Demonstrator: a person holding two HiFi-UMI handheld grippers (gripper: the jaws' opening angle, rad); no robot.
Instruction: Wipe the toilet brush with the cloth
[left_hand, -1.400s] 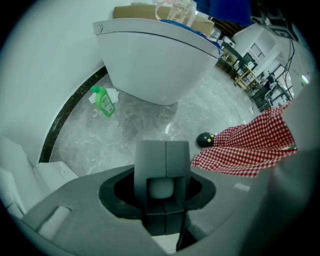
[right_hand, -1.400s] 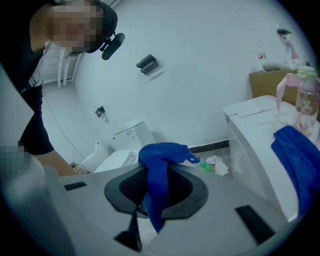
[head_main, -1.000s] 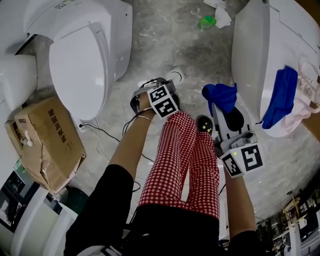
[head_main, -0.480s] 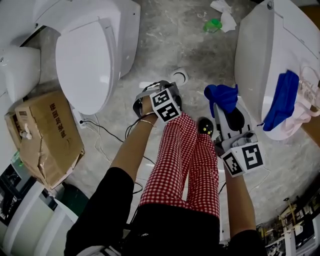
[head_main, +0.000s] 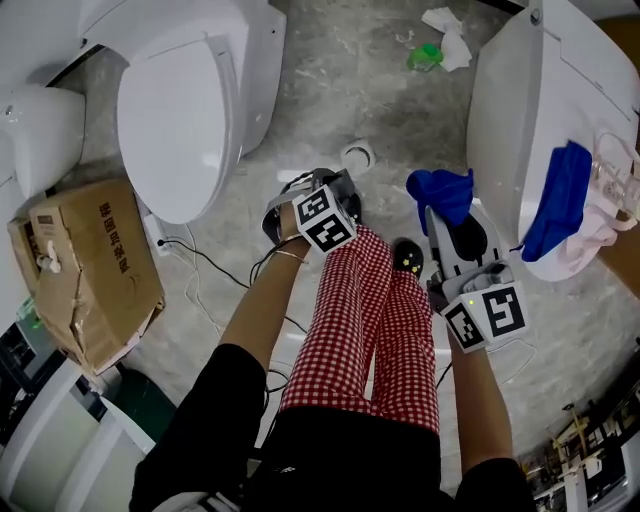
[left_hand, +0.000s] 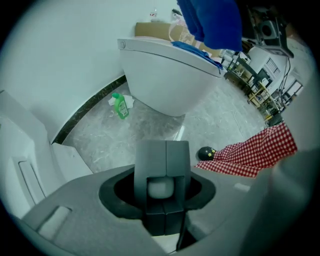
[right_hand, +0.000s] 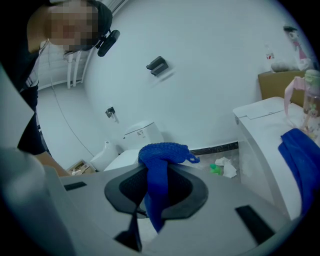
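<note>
Blue knitted cloth (right_hand: 162, 150), soft and light, hangs pinched in the closed right gripper (head_main: 443, 212). Left gripper (left_hand: 166, 152) is clamped on what reads as the toilet brush handle (left_hand: 160, 187), a pale rounded end with the rest hidden: likely stiff, smooth and slippery, so hold near that end. Mottled grey floor (head_main: 330, 90) lies below both grippers, and a white toilet (head_main: 180, 110) stands left of the left gripper.

I wear red-and-white checked trousers (head_main: 375, 320), a black short-sleeved top (head_main: 215, 400), a thin bracelet (head_main: 287, 236) and a black shoe (head_main: 408, 256) with yellow marks. My left gripper (left_hand: 165, 146) and right gripper (head_main: 442, 222) are grey, each bearing a white cube (head_main: 325, 218) with black square markers.
</note>
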